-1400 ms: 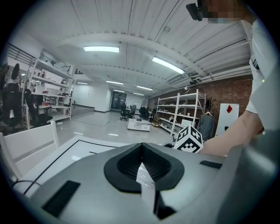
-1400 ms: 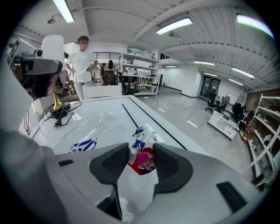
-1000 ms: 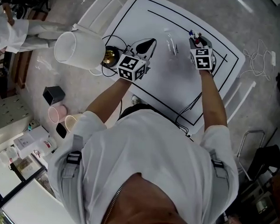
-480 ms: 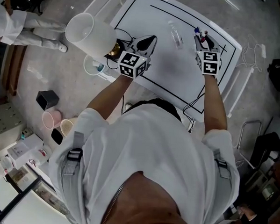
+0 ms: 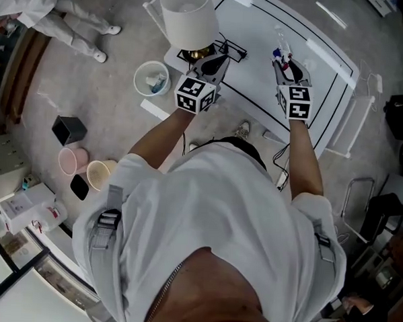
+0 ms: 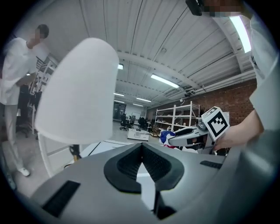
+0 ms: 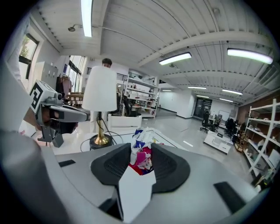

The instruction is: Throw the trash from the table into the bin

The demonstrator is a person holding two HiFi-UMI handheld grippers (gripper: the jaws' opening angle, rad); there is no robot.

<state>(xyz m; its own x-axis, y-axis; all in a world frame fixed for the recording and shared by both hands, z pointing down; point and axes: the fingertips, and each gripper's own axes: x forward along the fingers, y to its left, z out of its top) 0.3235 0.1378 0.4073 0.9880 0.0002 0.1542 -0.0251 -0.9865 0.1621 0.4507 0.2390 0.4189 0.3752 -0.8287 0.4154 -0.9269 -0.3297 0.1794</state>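
Note:
A crumpled red, white and blue wrapper sits pinched between the pads of my right gripper. In the head view that gripper hangs over the white table with the wrapper at its tip. My left gripper is shut and empty, beside the lamp's gold base. Its jaws meet with nothing between them, and the right gripper shows off to its right. The white round bin stands on the floor left of the table, with some scraps inside.
A lamp with a white shade stands on the table's near-left corner, its cable looped round the base. A clear bottle lies beyond the right gripper. On the floor are a black box and two cups. A person in white stands at the upper left.
Both grippers have drawn back across the table toward its near-left corner, the right one still with the wrapper in it. The bin has come into full view left of the table.

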